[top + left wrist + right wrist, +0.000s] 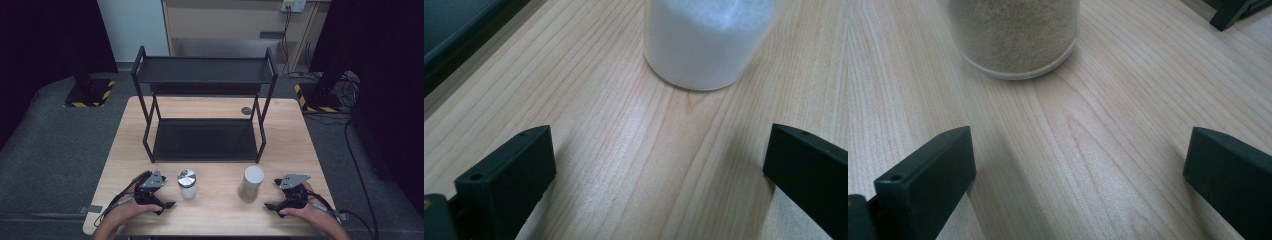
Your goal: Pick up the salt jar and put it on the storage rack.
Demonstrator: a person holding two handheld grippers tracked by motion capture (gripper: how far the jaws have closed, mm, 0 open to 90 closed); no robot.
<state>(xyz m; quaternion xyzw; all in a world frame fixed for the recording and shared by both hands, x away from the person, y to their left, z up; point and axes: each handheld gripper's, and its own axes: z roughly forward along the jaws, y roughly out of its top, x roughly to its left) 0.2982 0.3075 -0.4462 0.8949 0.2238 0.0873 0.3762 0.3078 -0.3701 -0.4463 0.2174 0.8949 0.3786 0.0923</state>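
On the pale grained wooden desk [220,210], near a black two-tier metal rack [205,107], stand two round jars, a metal-lidded one of white grains [187,184] and a white-lidded one of tan grains [251,183], flanked by the left tool [161,196] and right tool [274,194], each with jaws spread apart and empty.

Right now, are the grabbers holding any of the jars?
No. The left gripper and right gripper are both open with nothing between their jaws. The white jar and tan jar stand free on the table.

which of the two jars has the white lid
The taller jar of tan powder, standing by the right gripper. The shorter jar of white powder, by the left gripper, has a shiny metal lid instead.
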